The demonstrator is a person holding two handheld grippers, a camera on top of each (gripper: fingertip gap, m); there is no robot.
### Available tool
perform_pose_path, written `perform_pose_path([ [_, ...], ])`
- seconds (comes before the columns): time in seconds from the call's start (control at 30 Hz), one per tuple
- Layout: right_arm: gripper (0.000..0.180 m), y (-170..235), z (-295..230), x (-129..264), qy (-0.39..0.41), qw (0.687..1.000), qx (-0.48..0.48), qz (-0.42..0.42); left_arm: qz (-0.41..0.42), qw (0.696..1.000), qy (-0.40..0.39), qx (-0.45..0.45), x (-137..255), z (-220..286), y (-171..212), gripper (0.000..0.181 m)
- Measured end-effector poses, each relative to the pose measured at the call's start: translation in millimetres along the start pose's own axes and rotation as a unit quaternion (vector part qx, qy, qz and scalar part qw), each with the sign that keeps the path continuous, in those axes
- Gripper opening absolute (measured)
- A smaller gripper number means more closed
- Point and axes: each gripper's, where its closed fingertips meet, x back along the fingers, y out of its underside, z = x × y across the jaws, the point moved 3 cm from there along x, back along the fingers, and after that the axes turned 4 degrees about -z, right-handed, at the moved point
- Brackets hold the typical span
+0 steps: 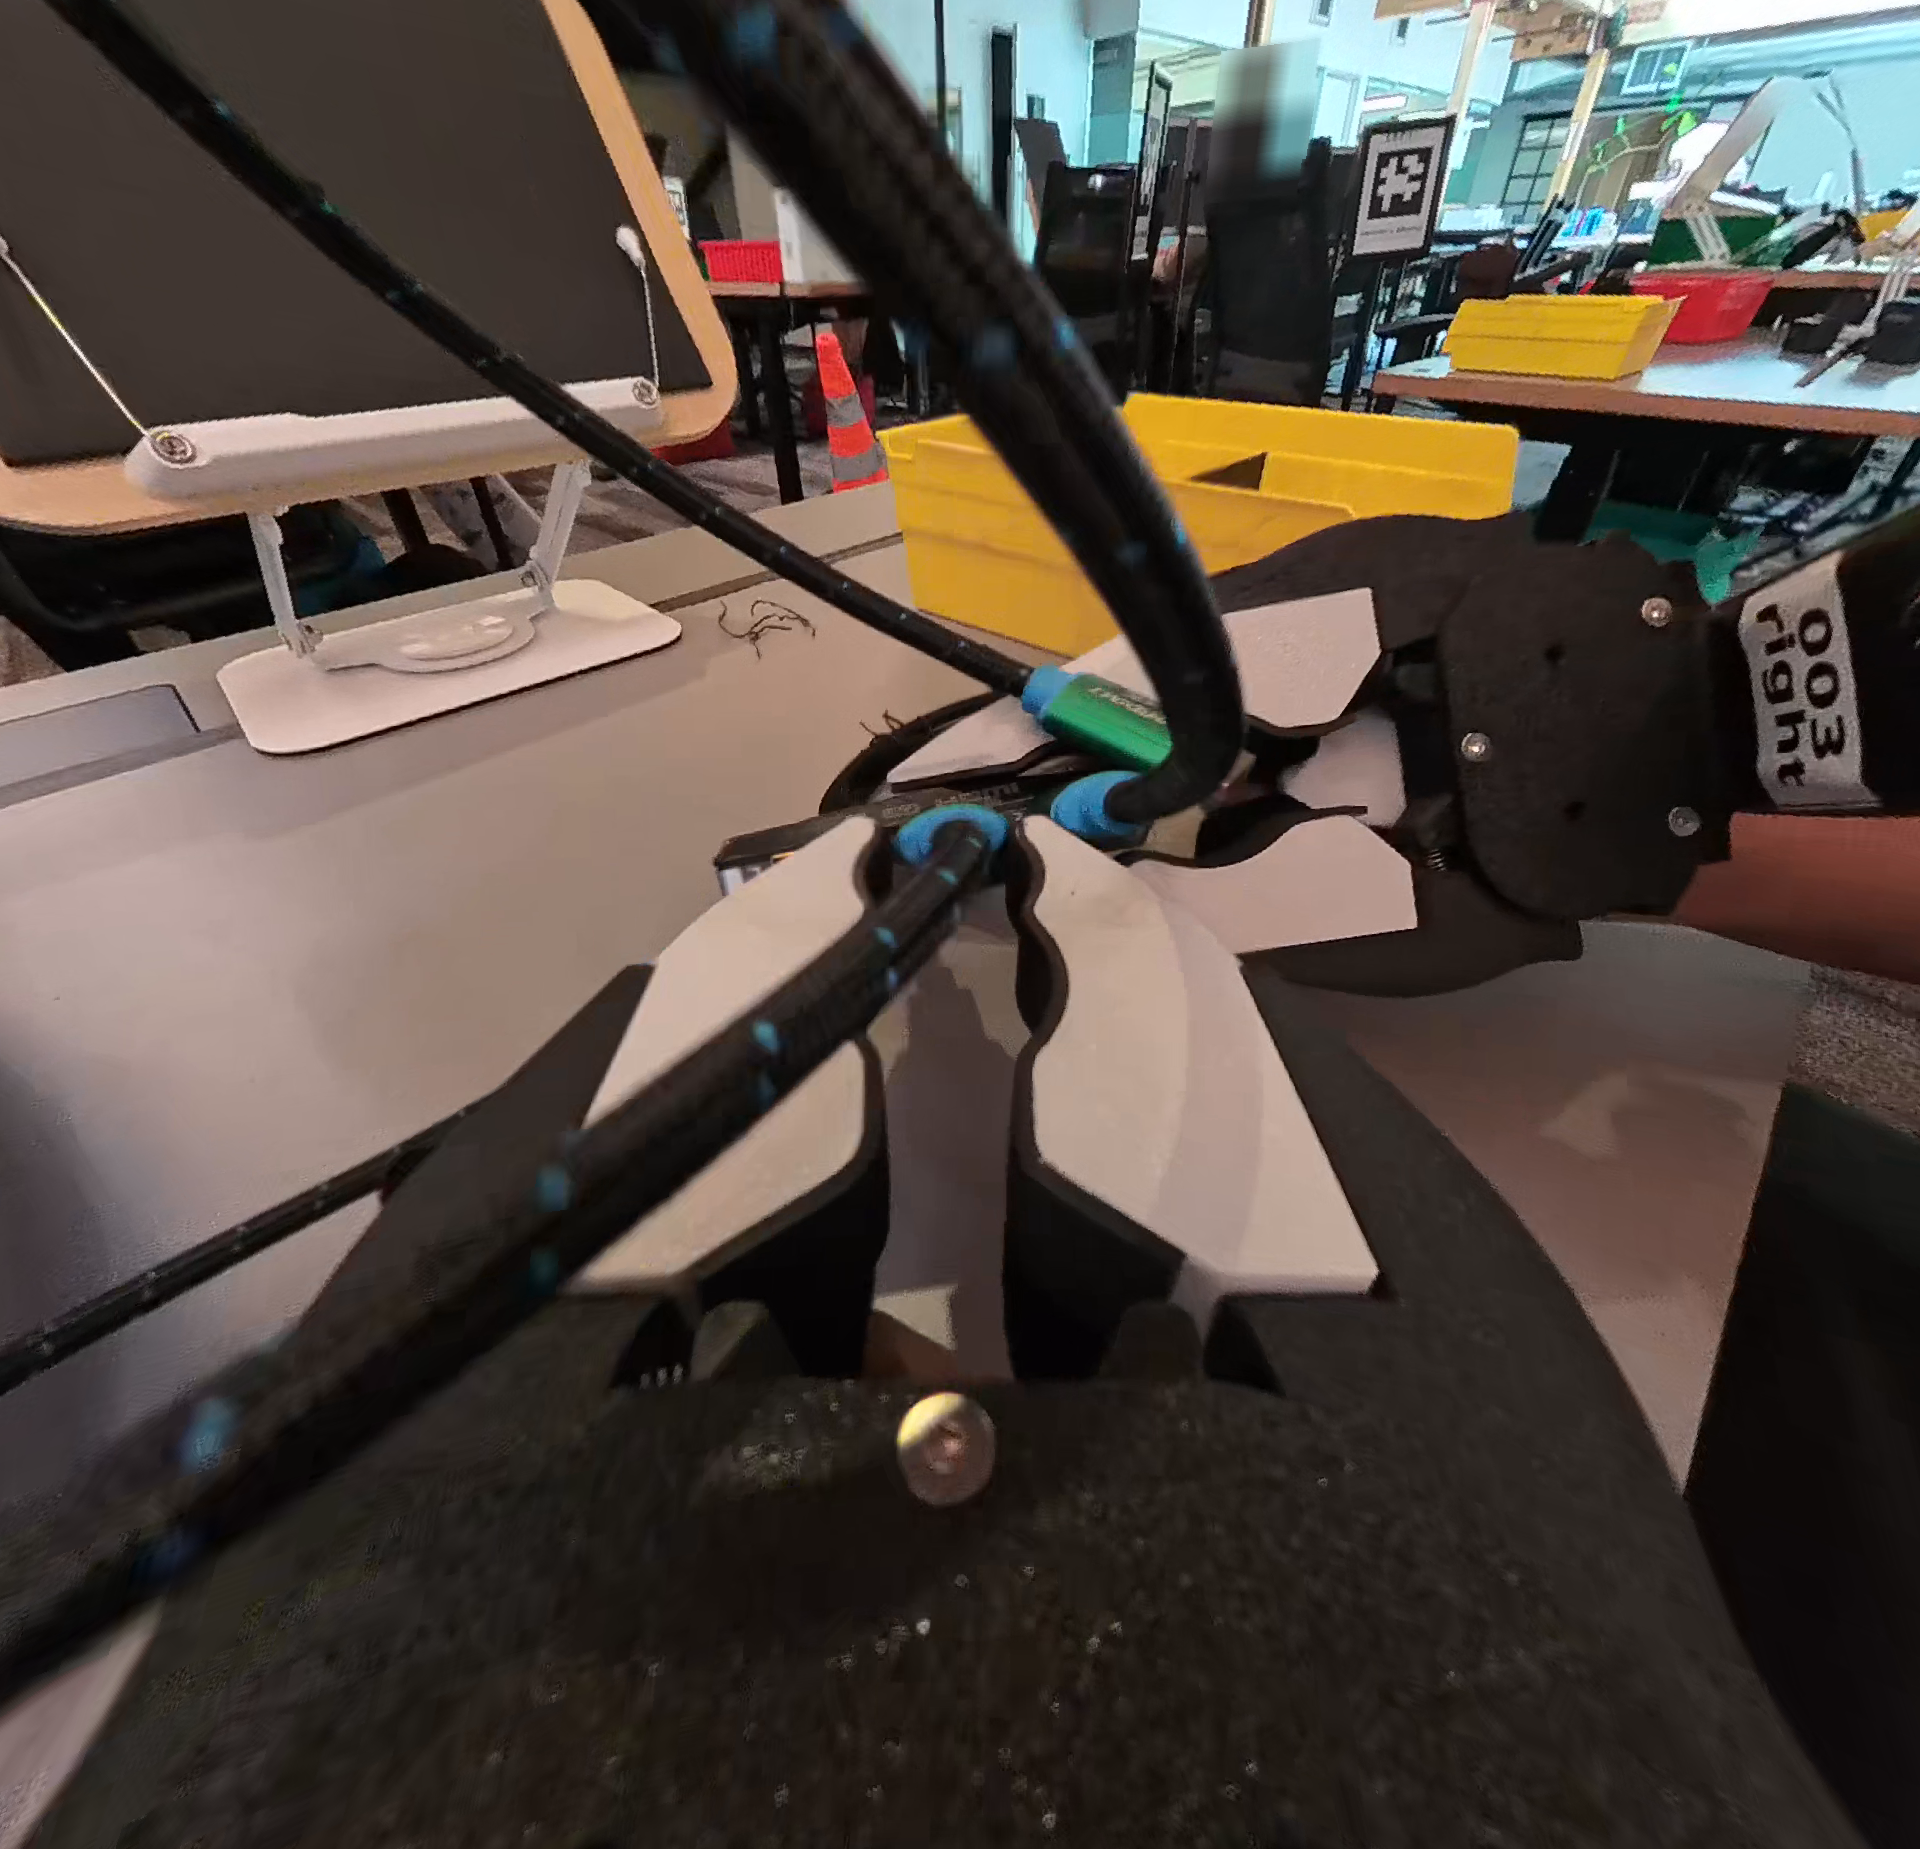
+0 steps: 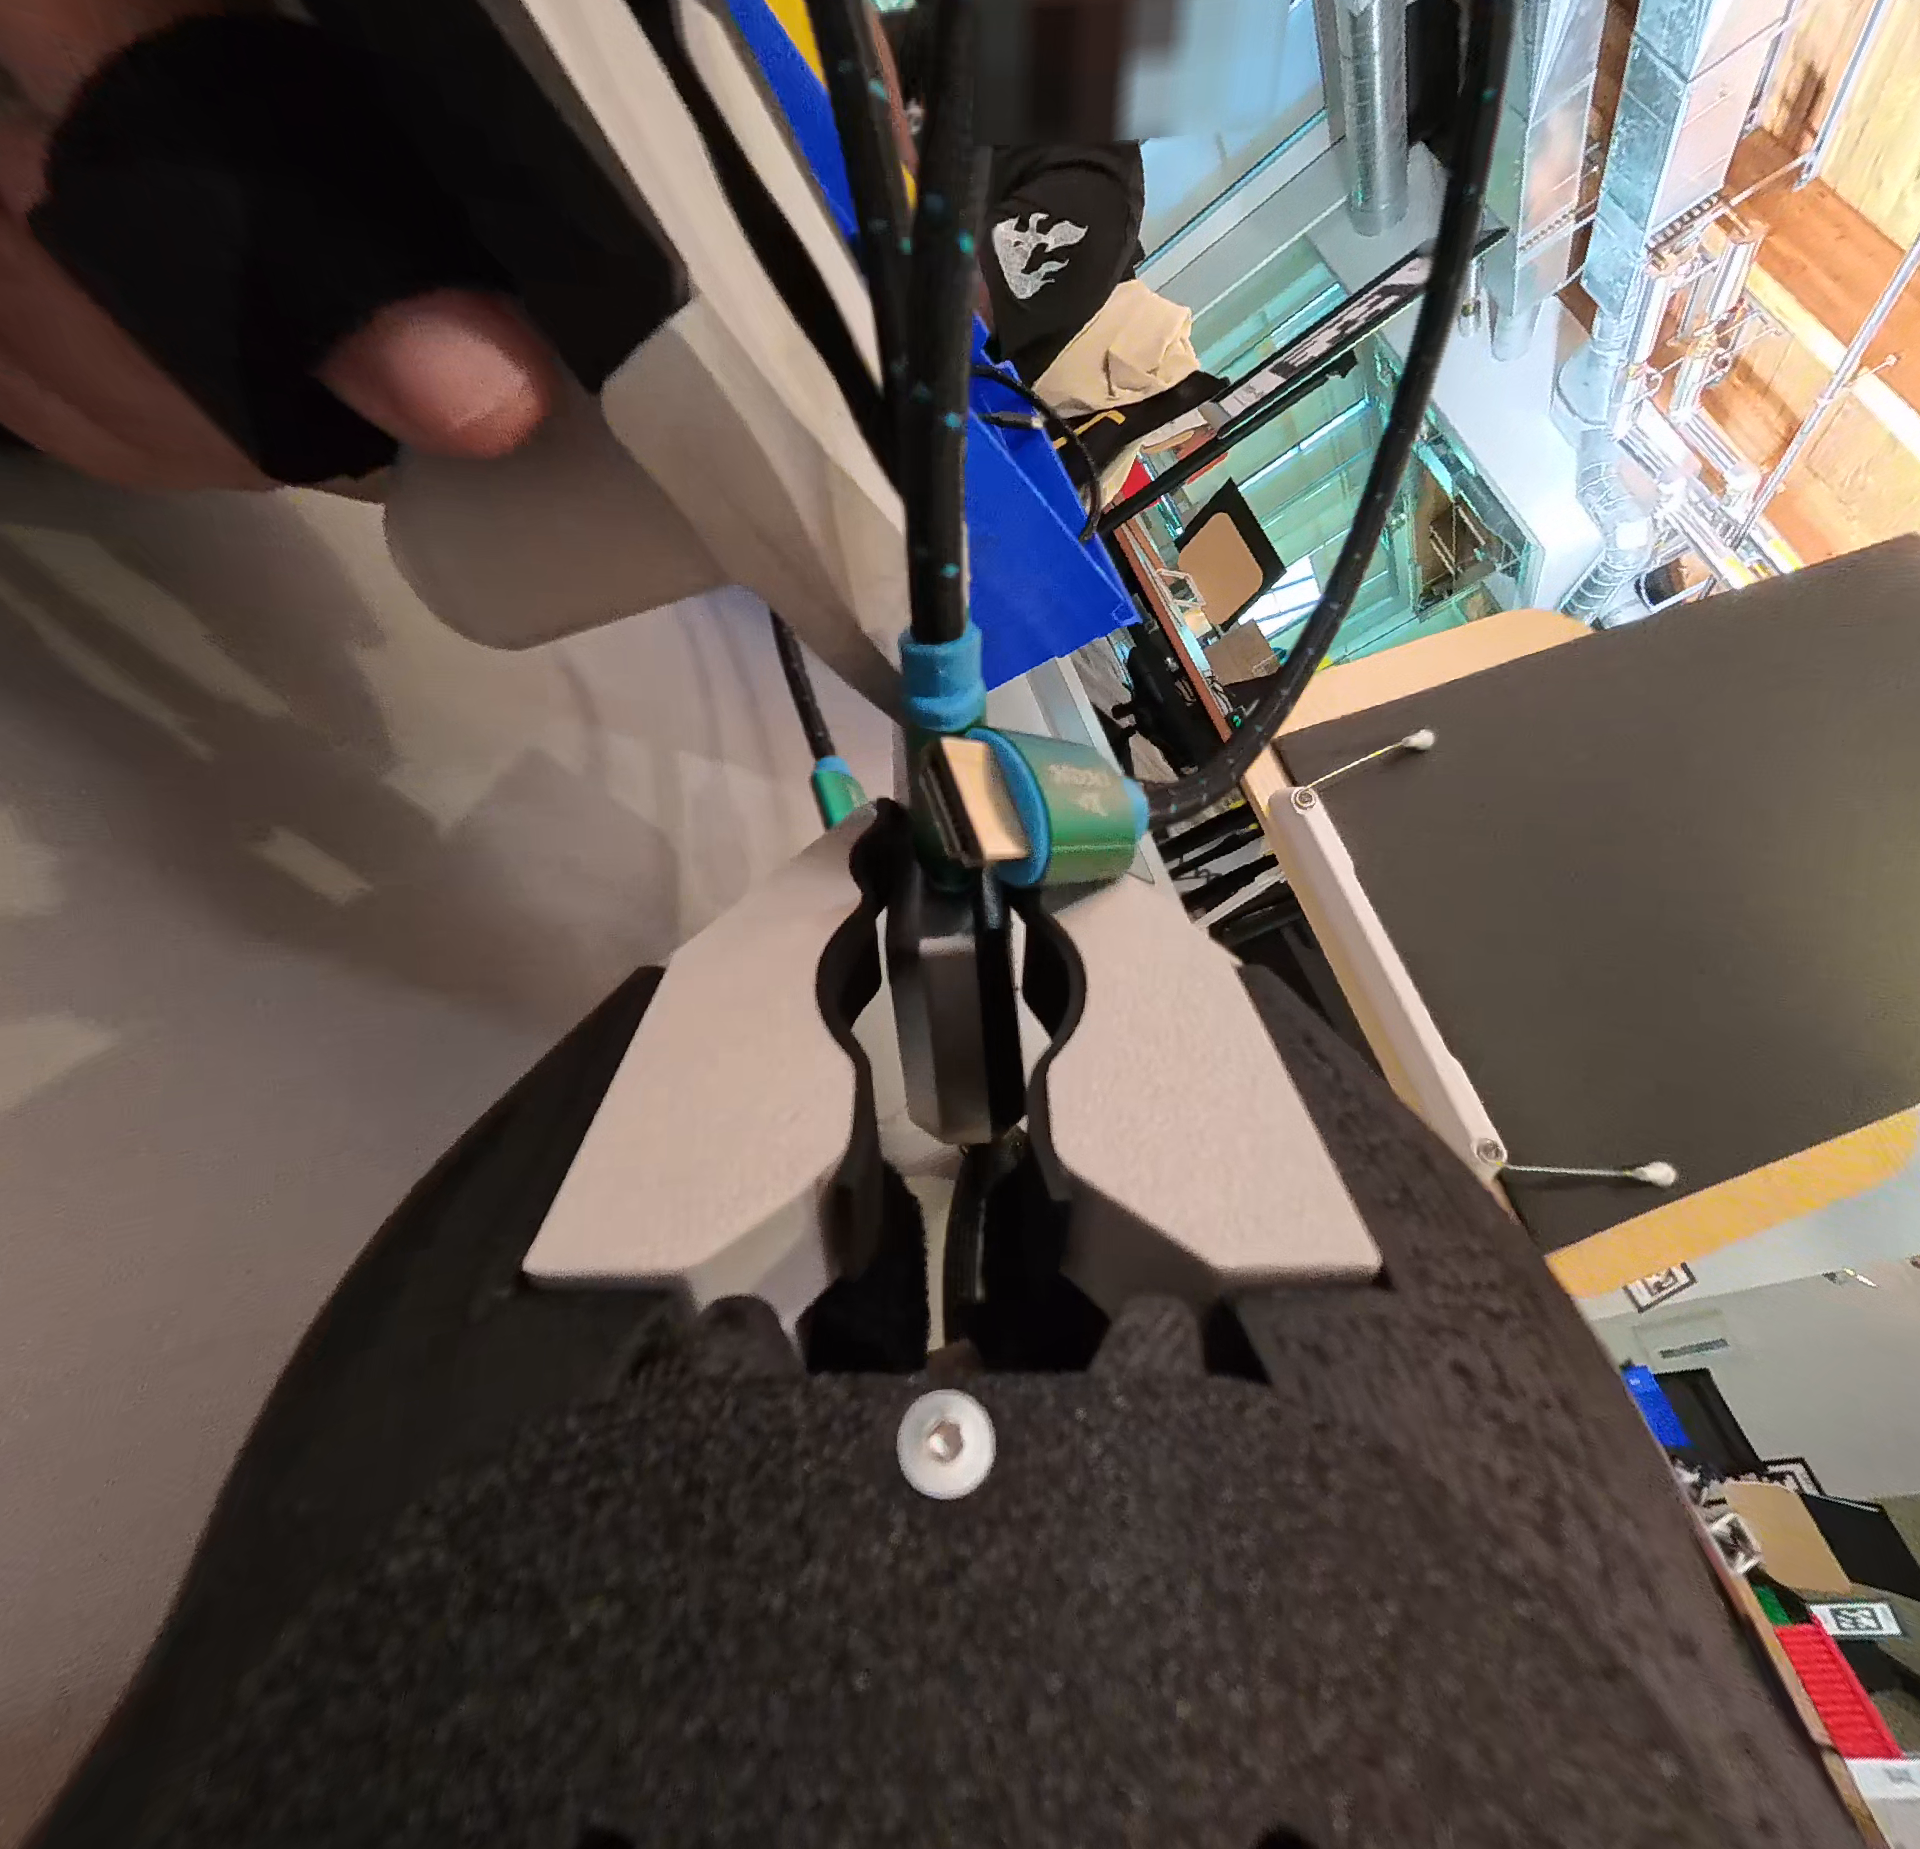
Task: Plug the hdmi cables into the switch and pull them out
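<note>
The right gripper (image 2: 951,926) has its fingers clenched on the switch (image 2: 940,1030), a small dark box held edge-on between the pads, just above the grey table (image 1: 436,864). The left gripper (image 1: 945,854) has its tips closed in around the blue collar of one plug (image 1: 940,831) at the switch's near edge, its cable (image 1: 665,1103) trailing back over the left finger; they look to be grasping it, though the contact itself is hidden. A second blue-collared plug (image 1: 1091,802) sits just beside it, and a green plug (image 2: 1049,812) hangs loose with its metal tip bare, touching nothing but cable. So one lead is out and, to my eye, the next pull is the step in hand. To do it well, I'd hold the switch dead still with the right and draw the left straight back along the plug's own line, no twisting or levering, gripping the collar rather than the braid. The looping cables crowd both tools, so watch that the loose green one doesn't snag.
</note>
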Motion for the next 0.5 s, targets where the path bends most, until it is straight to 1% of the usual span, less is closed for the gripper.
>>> perform_pose_path([
  [0.07,0.020,-0.3,0.7,1.6,0.003,1.000,0.010,-0.003,0.001,1.000,-0.004,-0.002,-0.7,0.9,-0.5,0.020],
  [0.17,0.021,3.3,0.9,1.1,0.012,1.000,0.025,-0.013,-0.023,1.000,-0.009,0.007,-3.7,0.2,0.7,0.020],
  [0.3,0.022,3.6,5.9,-1.3,0.027,1.000,-0.003,-0.011,-0.023,1.000,-0.011,0.015,-4.2,-2.9,-4.6,0.020],
  [0.5,0.022,-1.3,8.0,-3.9,0.042,0.999,-0.010,-0.007,-0.020,1.000,-0.020,0.006,1.1,-5.2,-8.9,0.020],
])
